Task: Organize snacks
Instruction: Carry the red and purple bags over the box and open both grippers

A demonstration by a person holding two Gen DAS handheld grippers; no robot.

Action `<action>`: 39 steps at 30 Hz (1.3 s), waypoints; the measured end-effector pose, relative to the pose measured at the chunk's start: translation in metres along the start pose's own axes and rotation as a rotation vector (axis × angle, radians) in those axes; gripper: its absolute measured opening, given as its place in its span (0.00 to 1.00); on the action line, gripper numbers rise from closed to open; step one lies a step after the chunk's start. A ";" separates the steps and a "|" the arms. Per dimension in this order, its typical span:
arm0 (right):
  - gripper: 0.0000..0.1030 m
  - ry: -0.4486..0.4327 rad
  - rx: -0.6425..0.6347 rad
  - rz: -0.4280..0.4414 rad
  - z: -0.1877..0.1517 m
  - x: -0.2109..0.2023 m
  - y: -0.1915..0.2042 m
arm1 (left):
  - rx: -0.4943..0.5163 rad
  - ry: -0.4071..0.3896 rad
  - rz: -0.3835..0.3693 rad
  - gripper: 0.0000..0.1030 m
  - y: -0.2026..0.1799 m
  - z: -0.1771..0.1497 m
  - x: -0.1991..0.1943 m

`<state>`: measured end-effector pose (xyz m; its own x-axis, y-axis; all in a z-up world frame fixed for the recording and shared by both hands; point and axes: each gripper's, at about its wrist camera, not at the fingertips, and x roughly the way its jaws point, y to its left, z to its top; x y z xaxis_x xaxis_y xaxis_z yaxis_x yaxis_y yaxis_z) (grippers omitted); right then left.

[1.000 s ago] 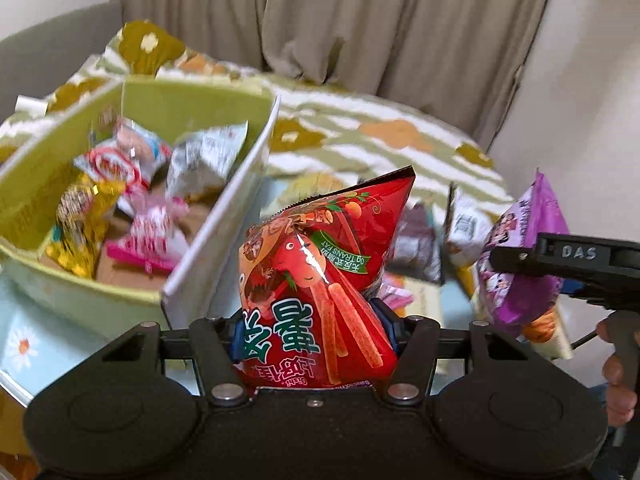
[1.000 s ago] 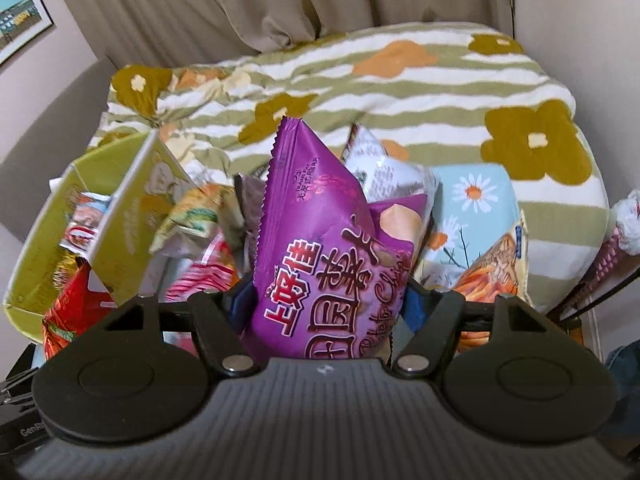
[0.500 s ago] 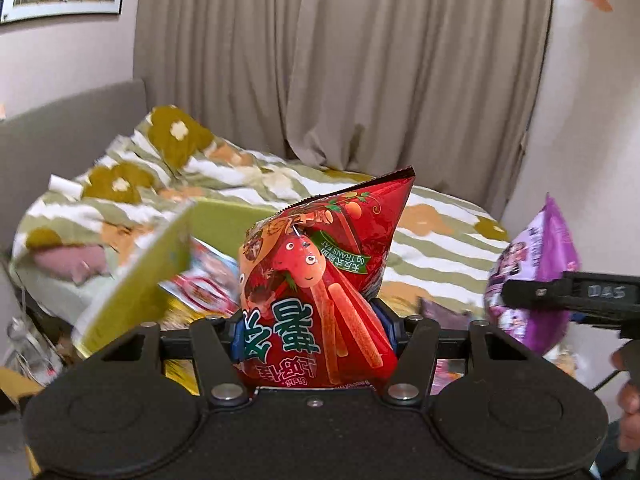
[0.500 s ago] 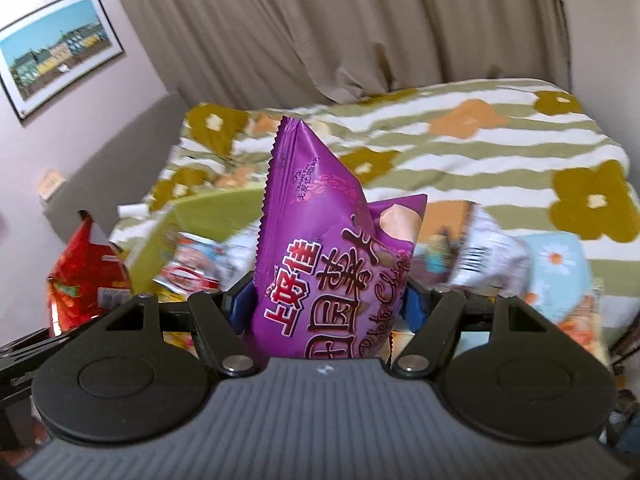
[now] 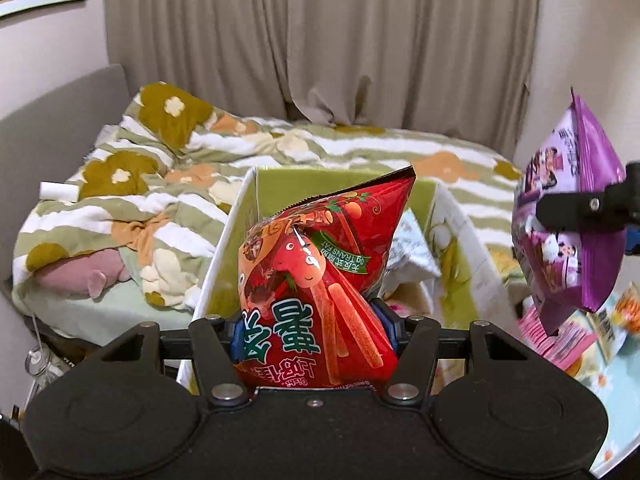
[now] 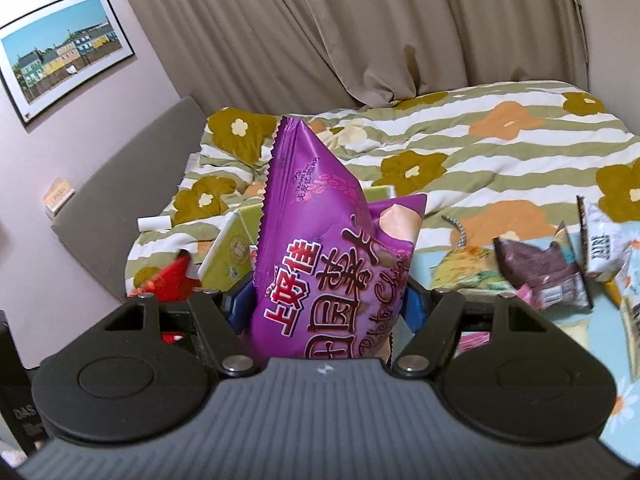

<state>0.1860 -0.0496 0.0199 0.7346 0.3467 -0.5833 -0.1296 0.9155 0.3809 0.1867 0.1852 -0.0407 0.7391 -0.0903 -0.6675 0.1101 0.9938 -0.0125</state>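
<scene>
My left gripper (image 5: pixel 314 330) is shut on a red snack bag (image 5: pixel 320 280) and holds it upright over the near end of the green cardboard box (image 5: pixel 236 248), which holds several snack packets. My right gripper (image 6: pixel 324 308) is shut on a purple chip bag (image 6: pixel 328 264), held upright in the air. That purple bag (image 5: pixel 568 220) also shows at the right of the left wrist view, right of the box. In the right wrist view the box (image 6: pixel 228 252) and the red bag (image 6: pixel 176 280) lie to the left, behind the purple bag.
Several loose snack packets (image 6: pixel 544 276) lie on a light blue flowered surface (image 6: pixel 600 344) to the right. A bed with a striped flower quilt (image 5: pixel 168 184) stands behind the box. Curtains (image 5: pixel 320 40) hang at the back. A framed picture (image 6: pixel 64 56) hangs on the left wall.
Both grippers have risen with their bags. The left gripper has swung so the green box now lies straight ahead behind the red bag. The purple bag sits higher at the right.
</scene>
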 end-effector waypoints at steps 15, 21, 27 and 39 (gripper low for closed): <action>0.84 0.051 0.017 -0.047 -0.021 0.038 0.033 | -0.037 0.024 -0.048 1.00 0.029 -0.013 -0.003; 0.84 0.058 -0.030 0.004 -0.021 0.040 0.036 | -0.085 0.014 0.005 1.00 0.041 -0.013 -0.022; 0.85 0.050 -0.125 0.066 -0.026 0.047 0.036 | -0.116 -0.017 0.044 1.00 0.045 -0.012 -0.035; 1.00 0.059 -0.184 0.038 -0.047 0.051 0.026 | -0.136 -0.027 0.047 1.00 0.042 -0.012 -0.034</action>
<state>0.1884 0.0015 -0.0336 0.6872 0.3883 -0.6140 -0.2801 0.9214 0.2693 0.1581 0.2305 -0.0277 0.7590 -0.0437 -0.6496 -0.0143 0.9964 -0.0837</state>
